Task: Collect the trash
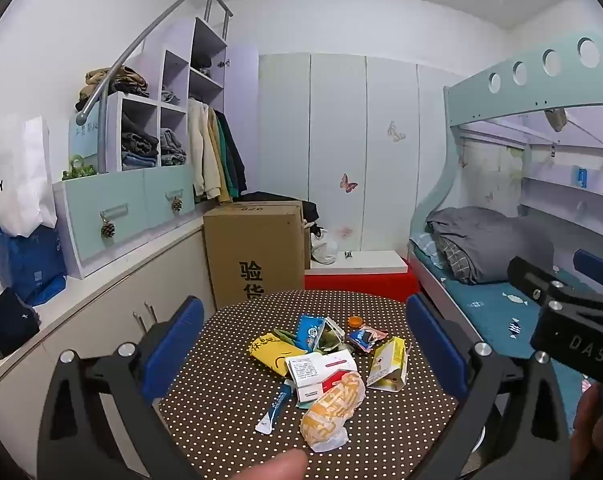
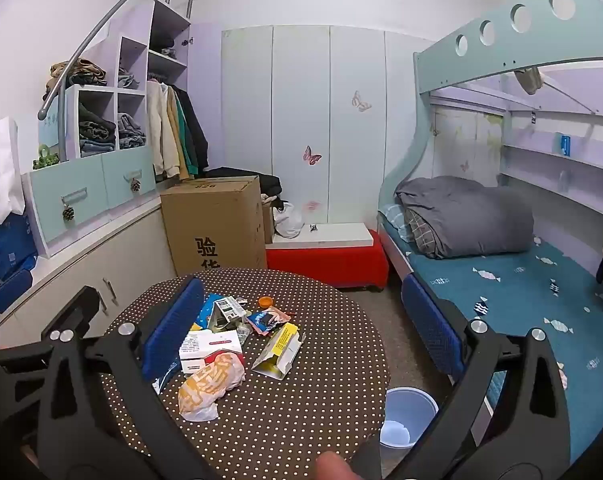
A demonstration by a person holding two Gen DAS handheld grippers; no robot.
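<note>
1. A home bedroom: a bunk bed (image 2: 501, 256) with a rolled grey quilt (image 2: 465, 216).
2. Stepped shelves (image 1: 141, 128) hold folded clothes; jackets (image 1: 215, 152) hang beside them.
3. White wardrobe doors (image 2: 301, 120) carry butterfly stickers (image 2: 312, 156).

The right gripper (image 2: 301, 332) finger hides the yellow packet (image 1: 275, 354).
</note>
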